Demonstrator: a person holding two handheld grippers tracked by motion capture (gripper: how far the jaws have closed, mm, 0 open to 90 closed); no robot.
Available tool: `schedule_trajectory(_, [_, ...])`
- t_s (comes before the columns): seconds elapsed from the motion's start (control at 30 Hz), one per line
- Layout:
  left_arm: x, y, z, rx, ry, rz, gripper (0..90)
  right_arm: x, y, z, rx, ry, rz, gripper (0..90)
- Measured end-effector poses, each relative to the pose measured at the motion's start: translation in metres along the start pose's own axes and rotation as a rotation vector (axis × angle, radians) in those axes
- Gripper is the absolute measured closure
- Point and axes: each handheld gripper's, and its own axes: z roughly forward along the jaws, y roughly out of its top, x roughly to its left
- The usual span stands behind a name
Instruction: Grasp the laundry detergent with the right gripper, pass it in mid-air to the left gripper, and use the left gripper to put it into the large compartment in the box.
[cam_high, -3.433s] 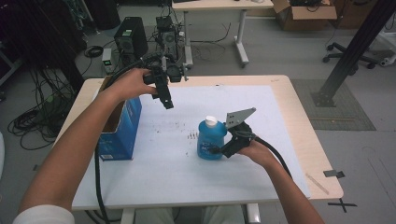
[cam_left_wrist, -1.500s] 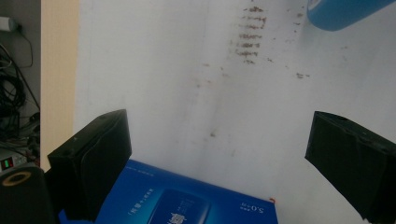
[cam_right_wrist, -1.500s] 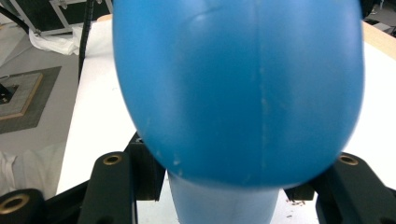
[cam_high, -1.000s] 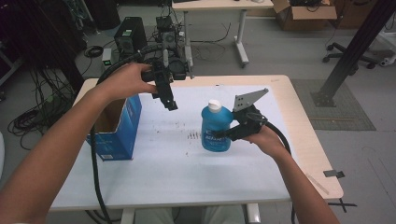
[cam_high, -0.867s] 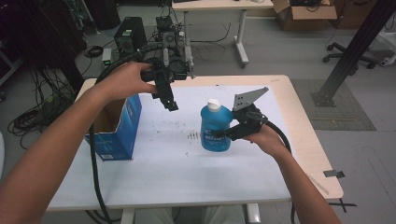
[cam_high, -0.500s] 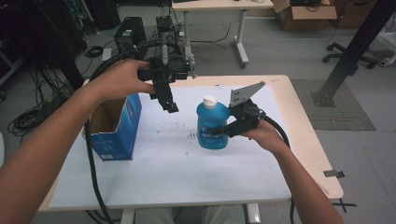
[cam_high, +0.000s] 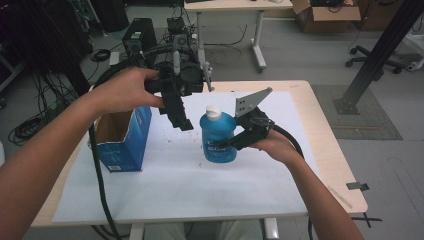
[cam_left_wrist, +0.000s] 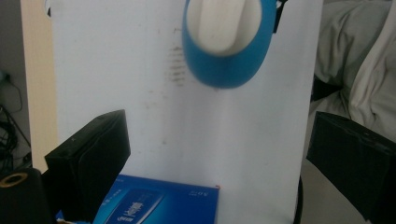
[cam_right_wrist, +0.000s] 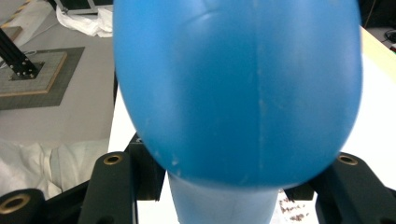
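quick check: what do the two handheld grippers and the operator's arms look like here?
Both grippers are black. The left gripper is bulky, with blocky rectangular jaws and a thick black cable looping off it. The right gripper carries a grey three-cornered plate with small holes, plus a black cable; brass-coloured eyelets sit in its jaw arms. Forearms are bare, no sleeves.

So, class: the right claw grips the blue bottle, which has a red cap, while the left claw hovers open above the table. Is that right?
Not quite. The cap is white, not red, as the high view shows. The rest stands: the right claw grips the blue bottle, and the left claw hovers open above the table.
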Motion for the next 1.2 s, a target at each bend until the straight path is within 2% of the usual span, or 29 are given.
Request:
schedule_trajectory(0.43, [-0.016, 0.007, -0.003, -0.008, -0.004, 0.046, 6.3, 0.009, 0.015, 0.015, 0.019, 0.046, -0.045, 43.8])
schedule_trajectory(0.8, [-0.022, 0.002, -0.003, 0.001, -0.005, 0.042, 6.3, 0.014, 0.027, 0.028, 0.03, 0.068, -0.085, 43.9])
schedule_trajectory(1.2, [-0.02, 0.002, 0.008, 0.004, -0.025, 0.038, 6.3, 0.014, 0.031, 0.033, 0.036, 0.076, -0.094, 43.8])
